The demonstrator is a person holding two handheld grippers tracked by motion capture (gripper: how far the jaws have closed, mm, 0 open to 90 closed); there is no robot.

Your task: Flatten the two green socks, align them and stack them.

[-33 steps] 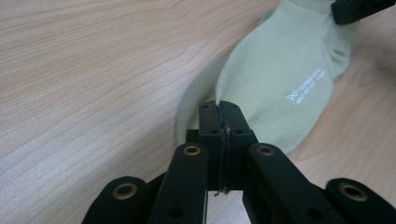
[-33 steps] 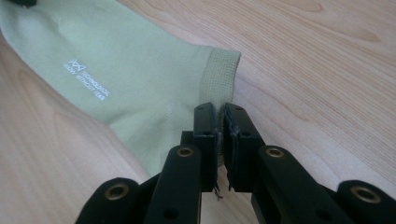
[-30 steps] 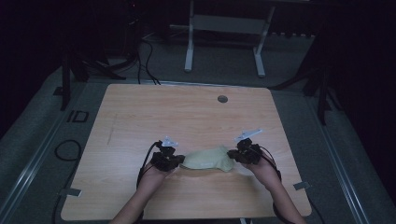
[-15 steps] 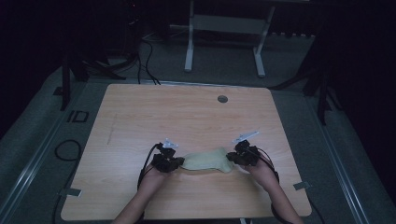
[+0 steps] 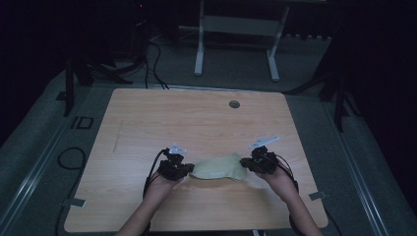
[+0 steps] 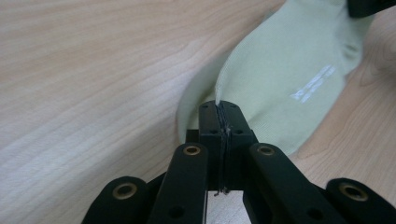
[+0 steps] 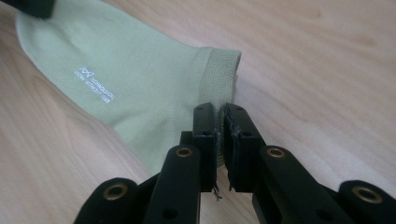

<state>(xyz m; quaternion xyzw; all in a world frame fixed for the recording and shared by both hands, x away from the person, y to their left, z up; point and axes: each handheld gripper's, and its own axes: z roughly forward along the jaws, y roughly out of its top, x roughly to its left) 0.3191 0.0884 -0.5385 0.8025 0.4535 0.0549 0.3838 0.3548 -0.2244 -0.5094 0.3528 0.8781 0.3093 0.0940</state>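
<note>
A pale green sock lies stretched between my two grippers near the front of the wooden table. My left gripper is shut on the sock's toe end; its jaws pinch the fabric edge in the left gripper view. My right gripper is shut on the ribbed cuff, with the fabric caught between its pads. A small white logo is printed on the sock's side. The other gripper's black tip peeks in at the far corner of each gripper view.
A round grey cable port sits in the table's far edge. Behind the table stands a white metal frame on the dark floor, and cables trail off at the left.
The right gripper has shifted slightly left, toward the left gripper, and the sock between them looks a little shorter. The left gripper has stayed put.
</note>
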